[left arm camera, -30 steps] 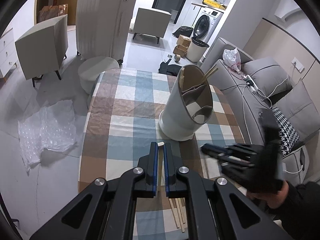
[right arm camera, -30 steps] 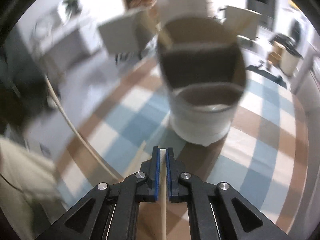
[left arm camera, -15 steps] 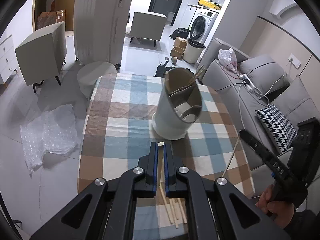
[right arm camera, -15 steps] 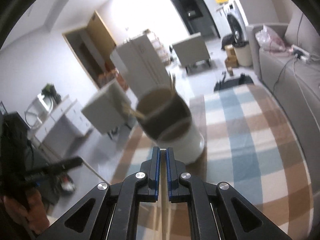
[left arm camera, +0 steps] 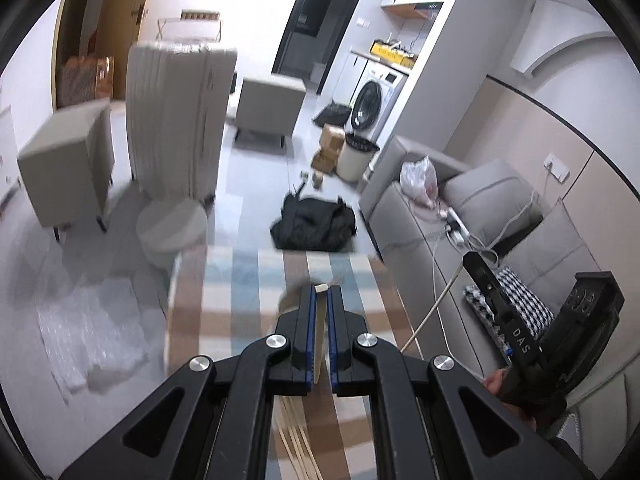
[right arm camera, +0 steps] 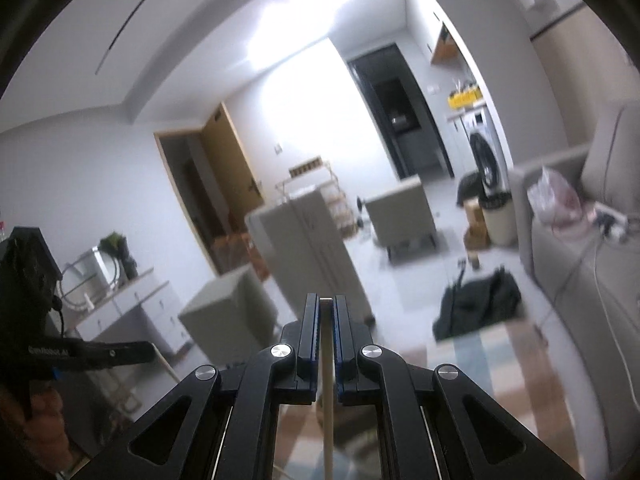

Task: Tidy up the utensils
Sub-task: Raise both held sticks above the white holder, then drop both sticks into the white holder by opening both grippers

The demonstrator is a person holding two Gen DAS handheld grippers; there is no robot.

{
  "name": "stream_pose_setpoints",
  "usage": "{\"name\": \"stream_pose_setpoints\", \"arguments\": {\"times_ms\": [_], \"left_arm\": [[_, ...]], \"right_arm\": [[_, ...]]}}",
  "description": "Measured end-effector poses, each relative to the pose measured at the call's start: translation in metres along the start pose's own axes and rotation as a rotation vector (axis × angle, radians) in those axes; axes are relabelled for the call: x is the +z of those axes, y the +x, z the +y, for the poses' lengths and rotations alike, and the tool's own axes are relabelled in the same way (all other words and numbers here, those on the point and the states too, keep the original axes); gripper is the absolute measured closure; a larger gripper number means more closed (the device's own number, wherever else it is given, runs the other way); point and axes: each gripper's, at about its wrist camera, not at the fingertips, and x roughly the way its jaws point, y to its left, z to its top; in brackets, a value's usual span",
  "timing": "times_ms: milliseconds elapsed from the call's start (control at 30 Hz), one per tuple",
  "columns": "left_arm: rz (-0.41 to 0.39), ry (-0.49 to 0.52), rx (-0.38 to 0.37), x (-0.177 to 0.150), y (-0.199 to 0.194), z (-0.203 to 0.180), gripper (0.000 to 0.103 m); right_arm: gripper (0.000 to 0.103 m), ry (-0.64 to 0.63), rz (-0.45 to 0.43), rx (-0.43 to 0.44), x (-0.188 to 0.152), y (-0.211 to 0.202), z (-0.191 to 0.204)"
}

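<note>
My left gripper is shut on a wooden chopstick, raised above the checked tablecloth. Several loose chopsticks lie on the cloth below it. My right gripper is shut on another wooden chopstick; it also shows at the right of the left wrist view, its chopstick slanting down. The left gripper shows at the left of the right wrist view. The white utensil holder is out of sight in both views.
A grey sofa with cushions and cables runs along the table's right side. A black bag lies on the floor past the table's far end. A round stool, a white suitcase and bubble wrap are at the left.
Both grippers have lifted and tilted upward with their chopsticks. The white utensil holder has dropped out of both views. The room beyond the table now fills the frames.
</note>
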Motion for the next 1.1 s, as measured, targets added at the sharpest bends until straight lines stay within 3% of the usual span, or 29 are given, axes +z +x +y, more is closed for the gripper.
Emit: {"name": "stream_pose_setpoints", "arguments": {"times_ms": [200, 367, 667, 1100], "left_arm": [[-0.061, 0.072, 0.031, 0.04, 0.021, -0.009, 0.102], [-0.063, 0.098, 0.055, 0.044, 0.057, -0.004, 0.102], [0.02, 0.056, 0.047, 0.027, 0.116, 0.019, 0.102], [0.102, 0.089, 0.061, 0.012, 0.139, 0.013, 0.102]], "right_arm": [[0.098, -0.02, -0.087, -0.02, 0.029, 0.033, 0.008], [0.098, 0.019, -0.104, -0.061, 0.026, 0.073, -0.004], [0.098, 0.064, -0.053, -0.087, -0.012, 0.138, -0.038], [0.097, -0.018, 0.046, -0.059, -0.05, 0.159, -0.042]]}}
